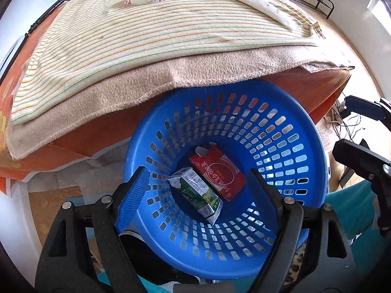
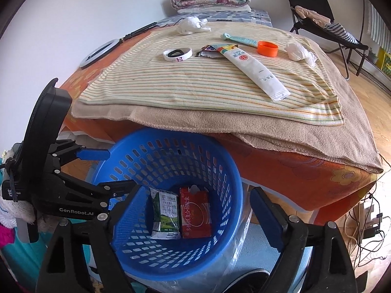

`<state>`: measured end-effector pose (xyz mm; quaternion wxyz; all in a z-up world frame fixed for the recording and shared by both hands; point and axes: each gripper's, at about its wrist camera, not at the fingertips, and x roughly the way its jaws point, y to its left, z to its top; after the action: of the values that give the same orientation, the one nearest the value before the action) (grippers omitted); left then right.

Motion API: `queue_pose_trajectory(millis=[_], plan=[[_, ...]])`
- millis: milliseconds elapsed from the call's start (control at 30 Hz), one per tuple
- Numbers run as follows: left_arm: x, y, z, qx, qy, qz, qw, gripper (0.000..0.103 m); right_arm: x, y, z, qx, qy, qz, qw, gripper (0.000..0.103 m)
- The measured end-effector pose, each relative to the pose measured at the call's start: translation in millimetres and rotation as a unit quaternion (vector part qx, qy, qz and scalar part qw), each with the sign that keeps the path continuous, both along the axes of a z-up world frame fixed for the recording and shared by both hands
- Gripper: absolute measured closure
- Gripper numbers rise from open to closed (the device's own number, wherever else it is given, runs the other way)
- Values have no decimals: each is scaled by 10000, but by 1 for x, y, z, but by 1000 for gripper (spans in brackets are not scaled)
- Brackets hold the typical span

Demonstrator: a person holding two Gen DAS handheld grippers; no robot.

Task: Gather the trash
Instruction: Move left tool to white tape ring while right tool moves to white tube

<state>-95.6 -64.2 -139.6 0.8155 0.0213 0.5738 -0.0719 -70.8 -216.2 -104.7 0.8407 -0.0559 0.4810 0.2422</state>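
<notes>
Two crumpled cartons, green-white carton (image 1: pixel 196 193) and red carton (image 1: pixel 218 172), lie side by side in the blue basket (image 1: pixel 303 131). Left gripper (image 1: pixel 199 190) and right gripper (image 2: pixel 198 216) both gape empty. At twelve o'clock, a blanket's edge hides the basket's far rim.

Left gripper (image 2: pixel 91 156): black frame, silver screws, blue pads, "GenRobot.AI" lettering.

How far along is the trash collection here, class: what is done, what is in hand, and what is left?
Done: a green carton and a red carton lie in the blue basket. In hand: nothing; the left gripper and right gripper both hang open over the basket. Left on the bed: a long white packet, a foil wrapper, an orange cap and two crumpled wads.
</notes>
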Motion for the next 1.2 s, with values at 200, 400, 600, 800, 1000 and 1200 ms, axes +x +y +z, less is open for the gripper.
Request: queue_pose_trajectory(millis=[200, 400, 600, 800, 1000, 1200], plan=[[5, 3, 12, -63, -145, 22, 9999, 19, 4, 0, 1, -94, -65, -65, 9999, 10], [21, 11, 37, -139, -339, 63, 9993, 19, 15, -5, 8, 31, -62, -189, 9998, 8], [47, 24, 67, -172, -595, 179, 9979, 19, 34, -11, 19, 172, -62, -354, 9992, 8], [79, 42, 87, -99, -753, 248, 9968, 19, 52, -11, 31, 201, -107, -350, 9991, 8], [112, 68, 95, -140, -802, 508, 9954, 22, 81, -7, 46, -9, -289, -234, 9993, 8], [150, 91, 94, -350, -698, 779, 9939, 39, 120, -5, 55, -107, -329, -209, 9992, 8]])
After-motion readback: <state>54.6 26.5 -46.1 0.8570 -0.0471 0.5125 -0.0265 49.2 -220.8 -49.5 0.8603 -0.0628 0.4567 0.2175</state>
